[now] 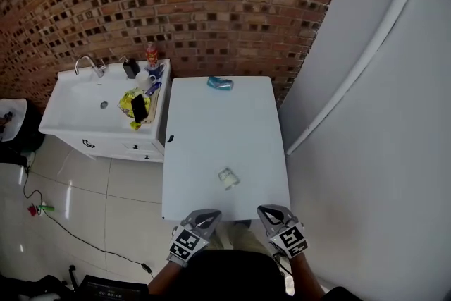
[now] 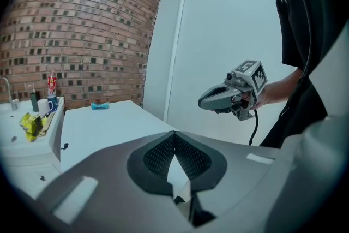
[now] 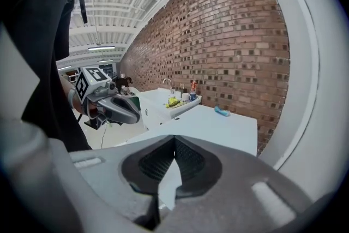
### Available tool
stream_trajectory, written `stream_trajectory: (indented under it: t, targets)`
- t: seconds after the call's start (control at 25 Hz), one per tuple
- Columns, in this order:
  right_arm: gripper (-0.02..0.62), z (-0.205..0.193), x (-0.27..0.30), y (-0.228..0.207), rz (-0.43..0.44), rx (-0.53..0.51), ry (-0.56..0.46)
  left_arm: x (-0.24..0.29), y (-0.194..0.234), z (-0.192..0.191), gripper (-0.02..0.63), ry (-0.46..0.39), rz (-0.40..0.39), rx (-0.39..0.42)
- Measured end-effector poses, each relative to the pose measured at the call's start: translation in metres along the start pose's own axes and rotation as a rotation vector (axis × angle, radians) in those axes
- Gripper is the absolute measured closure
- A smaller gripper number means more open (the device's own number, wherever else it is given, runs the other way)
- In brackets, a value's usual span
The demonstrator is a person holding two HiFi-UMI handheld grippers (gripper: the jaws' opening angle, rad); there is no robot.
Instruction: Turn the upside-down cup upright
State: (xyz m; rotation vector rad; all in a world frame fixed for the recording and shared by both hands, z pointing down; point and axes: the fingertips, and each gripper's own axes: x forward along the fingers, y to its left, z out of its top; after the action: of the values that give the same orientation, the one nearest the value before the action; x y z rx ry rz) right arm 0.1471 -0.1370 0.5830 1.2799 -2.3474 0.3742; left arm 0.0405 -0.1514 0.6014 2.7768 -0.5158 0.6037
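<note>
A small clear cup [image 1: 227,177] sits on the white table [image 1: 211,130], toward its near end; it is too small to tell which way up it stands. My left gripper [image 1: 205,216] and right gripper [image 1: 267,211] hover side by side at the table's near edge, short of the cup. Both are shut with nothing between the jaws. In the left gripper view, my left gripper [image 2: 174,135] has its tips together and the right gripper [image 2: 217,99] floats to its right. In the right gripper view, the right gripper [image 3: 174,139] is shut likewise, with the left gripper [image 3: 123,109] off to its left. The cup is hidden in both gripper views.
A blue object [image 1: 220,83] lies at the table's far end. A white sink cabinet [image 1: 77,125] stands to the left with a faucet [image 1: 89,64], bottles, a mug and a yellow bag [image 1: 132,103]. A brick wall runs behind, a white wall [image 1: 366,151] on the right, and a cable [image 1: 77,236] lies on the floor.
</note>
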Motion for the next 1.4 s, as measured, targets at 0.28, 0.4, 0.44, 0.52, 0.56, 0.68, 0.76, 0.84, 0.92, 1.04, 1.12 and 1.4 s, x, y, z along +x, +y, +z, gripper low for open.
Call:
stream_trajectory:
  t: [0.28,0.4,0.44,0.52,0.56,0.68,0.76,0.84,0.92,1.04,1.12,1.4]
  targets:
    - [0.603,-0.013,-0.004,-0.054,0.037,-0.006,-0.009,0.044,0.001,0.016,0.591,0.042,0.052,0.020]
    - [0.603,-0.019,-0.005,-0.070,0.063,-0.003,-0.008,0.058,-0.001,0.021,0.591,0.057,0.073,0.015]
    - [0.603,-0.020,-0.005,-0.074,0.074,-0.003,-0.006,0.062,0.000,0.022,0.591,0.061,0.082,0.012]
    - [0.603,-0.021,-0.003,-0.080,0.102,-0.001,0.003,0.067,0.001,0.025,0.591,0.069,0.098,0.002]
    - [0.603,-0.023,-0.001,-0.083,0.111,0.001,0.008,0.069,0.001,0.025,0.591,0.073,0.103,-0.003]
    - [0.603,-0.030,0.003,-0.094,0.116,0.006,0.022,0.075,0.002,0.021,0.591,0.091,0.111,-0.012]
    - [0.603,-0.033,0.007,-0.099,0.119,0.007,0.028,0.077,0.004,0.017,0.591,0.097,0.116,-0.019]
    - [0.603,-0.035,0.013,-0.100,0.129,0.003,0.039,0.078,0.008,0.016,0.591,0.099,0.120,-0.026]
    - [0.603,-0.034,0.021,-0.098,0.143,-0.006,0.053,0.078,0.014,0.016,0.591,0.103,0.117,-0.027]
    - [0.603,-0.034,0.035,-0.092,0.166,-0.018,0.068,0.080,0.021,0.011,0.591,0.113,0.108,-0.030]
    - [0.603,-0.038,0.044,-0.088,0.181,-0.035,0.086,0.082,0.025,0.005,0.591,0.120,0.105,-0.038]
    - [0.603,-0.053,0.080,-0.080,0.217,-0.103,0.175,0.089,0.041,-0.024,0.591,0.166,0.116,-0.061]
